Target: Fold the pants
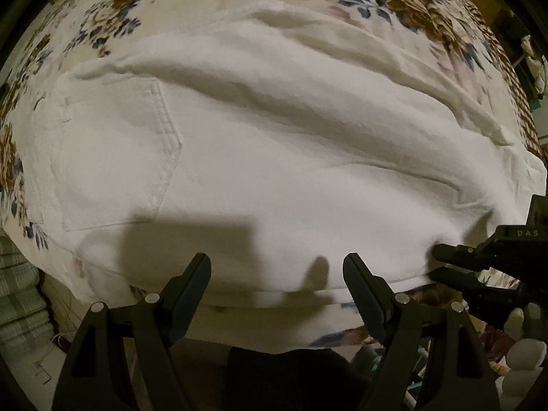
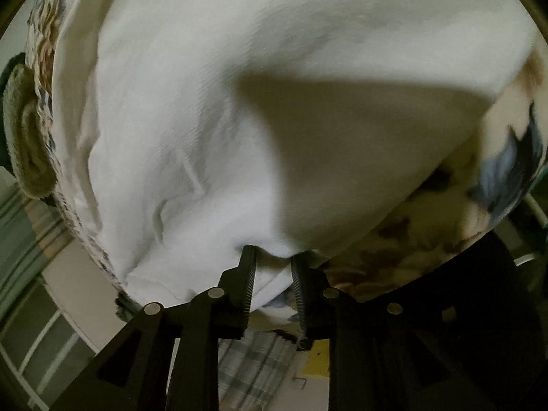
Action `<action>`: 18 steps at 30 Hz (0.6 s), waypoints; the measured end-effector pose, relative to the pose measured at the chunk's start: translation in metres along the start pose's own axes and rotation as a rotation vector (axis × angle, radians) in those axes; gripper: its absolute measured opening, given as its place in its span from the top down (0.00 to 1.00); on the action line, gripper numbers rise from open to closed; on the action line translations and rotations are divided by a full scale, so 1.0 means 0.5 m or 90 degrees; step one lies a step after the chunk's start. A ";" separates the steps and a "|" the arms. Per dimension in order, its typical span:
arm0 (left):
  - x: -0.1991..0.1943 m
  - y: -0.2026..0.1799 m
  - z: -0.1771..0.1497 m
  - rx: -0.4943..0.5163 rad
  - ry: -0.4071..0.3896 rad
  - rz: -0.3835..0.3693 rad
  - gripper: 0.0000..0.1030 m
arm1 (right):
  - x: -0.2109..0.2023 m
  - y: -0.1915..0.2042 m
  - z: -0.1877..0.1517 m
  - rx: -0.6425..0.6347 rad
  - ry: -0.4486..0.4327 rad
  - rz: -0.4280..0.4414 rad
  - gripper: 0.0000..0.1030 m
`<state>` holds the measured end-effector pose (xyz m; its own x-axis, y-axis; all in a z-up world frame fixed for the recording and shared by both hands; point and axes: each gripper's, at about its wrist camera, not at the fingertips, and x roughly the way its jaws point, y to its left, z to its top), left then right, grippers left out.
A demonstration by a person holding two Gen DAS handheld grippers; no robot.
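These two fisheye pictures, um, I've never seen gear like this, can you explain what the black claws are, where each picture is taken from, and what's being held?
The black claws are two-finger grippers, one in each of a person's hands, each with a camera looking along its fingers. One picture comes from the left gripper: its jaws stand wide apart with nothing between them, above the near edge of white pants spread on a floral cloth. A back pocket shows at the left. The right gripper reaches in from the right there. The other picture is that right gripper's own view: its fingers straddle the hem of the pants, with fabric between them, but whether they are pinching it I cannot tell.
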<state>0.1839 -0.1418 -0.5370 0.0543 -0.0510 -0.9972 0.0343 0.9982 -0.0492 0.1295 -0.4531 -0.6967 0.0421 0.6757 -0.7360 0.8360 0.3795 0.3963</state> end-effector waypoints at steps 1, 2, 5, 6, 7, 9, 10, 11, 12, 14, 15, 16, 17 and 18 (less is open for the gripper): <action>0.002 0.000 0.000 -0.004 0.002 -0.002 0.24 | 0.001 0.004 0.002 -0.001 0.003 -0.001 0.65; 0.005 -0.001 0.001 -0.010 0.004 -0.005 0.24 | 0.001 0.010 0.002 0.001 0.005 0.004 0.60; 0.007 -0.003 0.001 -0.012 0.006 -0.007 0.24 | 0.002 0.031 0.003 -0.002 0.003 0.005 0.49; 0.002 0.004 -0.004 -0.011 0.005 -0.008 0.24 | 0.001 0.030 0.003 -0.001 -0.002 0.000 0.49; 0.003 0.006 -0.005 -0.008 0.005 -0.008 0.24 | 0.002 0.029 0.001 0.004 -0.008 -0.001 0.50; 0.001 0.016 -0.010 -0.006 0.006 -0.008 0.24 | 0.009 0.041 -0.009 0.013 -0.026 -0.025 0.67; -0.001 0.020 -0.016 -0.006 0.006 -0.008 0.24 | 0.010 0.043 -0.014 0.018 -0.041 -0.049 0.82; -0.001 0.019 -0.017 -0.008 0.006 -0.007 0.24 | 0.010 0.052 -0.021 0.023 -0.051 -0.041 0.85; -0.001 0.020 -0.017 -0.009 0.006 -0.008 0.24 | 0.009 0.057 -0.028 0.021 -0.059 -0.047 0.91; -0.005 0.024 -0.016 -0.014 0.001 -0.008 0.24 | -0.002 0.068 -0.044 0.006 -0.079 -0.057 0.94; -0.009 0.025 -0.015 -0.015 0.000 -0.008 0.24 | -0.008 0.076 -0.056 -0.004 -0.089 -0.058 0.94; -0.011 0.026 -0.013 -0.015 -0.001 -0.008 0.24 | -0.016 0.079 -0.066 -0.013 -0.094 -0.056 0.95; -0.015 0.030 -0.013 -0.015 -0.004 -0.008 0.24 | -0.022 0.080 -0.075 -0.017 -0.094 -0.054 0.95; -0.021 0.030 -0.015 -0.015 -0.006 -0.007 0.24 | -0.027 0.077 -0.081 -0.021 -0.092 -0.053 0.95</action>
<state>0.1765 -0.1263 -0.5279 0.0639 -0.0617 -0.9960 0.0121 0.9981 -0.0611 0.1391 -0.4221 -0.6490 0.0538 0.5449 -0.8368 0.8219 0.4517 0.3470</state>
